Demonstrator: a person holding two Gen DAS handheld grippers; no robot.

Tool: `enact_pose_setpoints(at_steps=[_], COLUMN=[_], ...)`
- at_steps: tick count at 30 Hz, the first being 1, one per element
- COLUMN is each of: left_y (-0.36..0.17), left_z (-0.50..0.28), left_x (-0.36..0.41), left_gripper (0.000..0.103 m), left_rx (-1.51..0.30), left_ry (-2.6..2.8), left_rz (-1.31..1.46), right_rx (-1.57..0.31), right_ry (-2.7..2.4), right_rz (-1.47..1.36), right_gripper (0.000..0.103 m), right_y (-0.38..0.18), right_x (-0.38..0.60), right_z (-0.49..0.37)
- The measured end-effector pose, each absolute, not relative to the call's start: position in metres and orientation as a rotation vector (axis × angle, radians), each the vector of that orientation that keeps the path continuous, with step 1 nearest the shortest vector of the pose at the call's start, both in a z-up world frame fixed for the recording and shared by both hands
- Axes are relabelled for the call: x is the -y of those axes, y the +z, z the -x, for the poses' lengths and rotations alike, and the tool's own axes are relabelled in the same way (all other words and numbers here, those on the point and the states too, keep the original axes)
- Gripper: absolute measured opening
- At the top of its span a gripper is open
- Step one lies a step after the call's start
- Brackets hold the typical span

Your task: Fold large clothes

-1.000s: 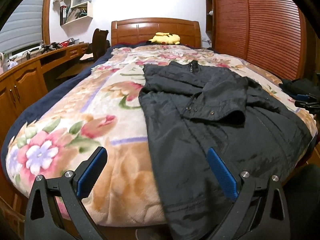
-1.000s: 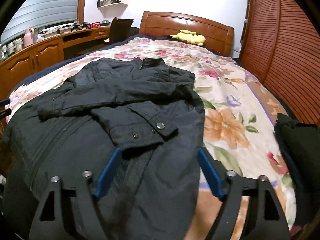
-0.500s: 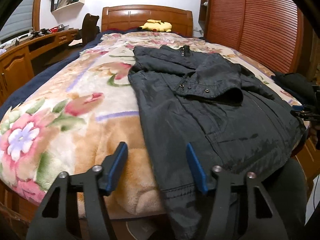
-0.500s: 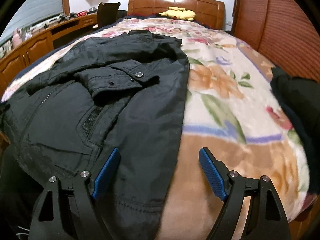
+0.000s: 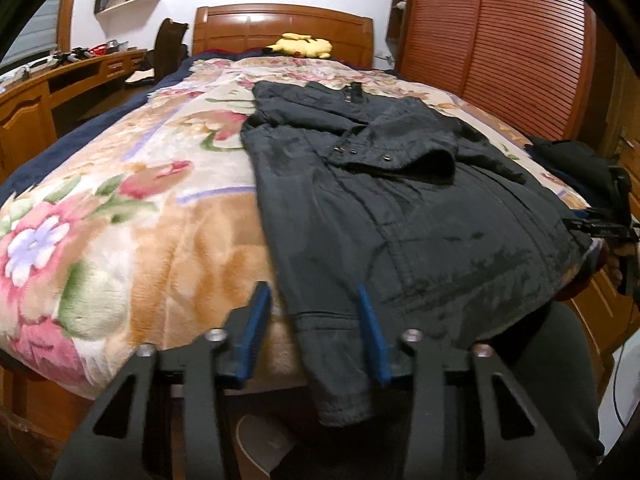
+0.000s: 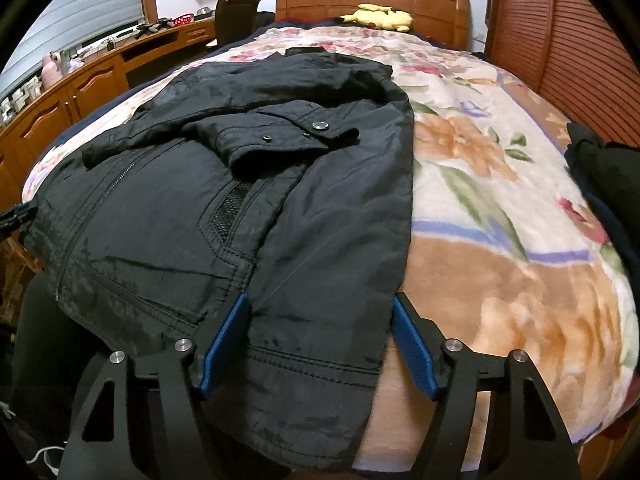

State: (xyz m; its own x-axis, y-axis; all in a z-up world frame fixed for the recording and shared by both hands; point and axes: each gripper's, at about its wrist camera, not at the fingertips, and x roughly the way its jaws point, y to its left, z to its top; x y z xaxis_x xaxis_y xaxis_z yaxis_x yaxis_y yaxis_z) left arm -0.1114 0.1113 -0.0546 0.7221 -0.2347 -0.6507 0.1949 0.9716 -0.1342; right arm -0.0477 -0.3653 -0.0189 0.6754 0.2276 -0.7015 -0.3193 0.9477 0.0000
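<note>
The black jacket (image 5: 400, 200) lay flat on the flowered blanket (image 5: 120, 220) of the bed, sleeves already folded across its chest, hem hanging over the near edge. The left gripper (image 5: 314, 326) and right gripper (image 6: 320, 340) had just been closing, each straddling a hem corner with fingers apart, not yet pinching. The lengthwise fold seemingly remained.
</note>
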Motion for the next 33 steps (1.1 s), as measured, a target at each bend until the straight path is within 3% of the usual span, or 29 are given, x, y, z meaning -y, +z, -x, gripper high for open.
enact_pose_setpoints(at_steps=[2,4,7,15,33], left_y=[-0.052,-0.045,-0.027,0.024,0.118], left_z=[0.111,0.111,0.114,0.125,0.140], left_x=[-0.110,-0.108,-0.107,-0.105,-0.122], left_gripper=[0.022,0.010,0.008,0.007,0.006], left_rx=[-0.732,-0.724,-0.678,-0.538,-0.319], left_ry=[-0.243,-0.251,-0.253,-0.249,-0.205], left_rz=[0.057,0.053,0.059,0.035,0.043], right_rx=[-0.760,-0.748,-0.726,-0.527,-0.307], right_ry=[0.330,0.335,0.347,0.324,0.327], right_rz=[0.130,0.145,0.134,0.088,0.105], right_gripper=[0.053,0.027,0.016,0.008,0.006], right_y=[-0.018,-0.015,-0.007,0.043,0.116], right_x=[0.364,0.361,0.360,0.364,0.373], right_z=[0.050,0.054,0.056,0.078,0.147])
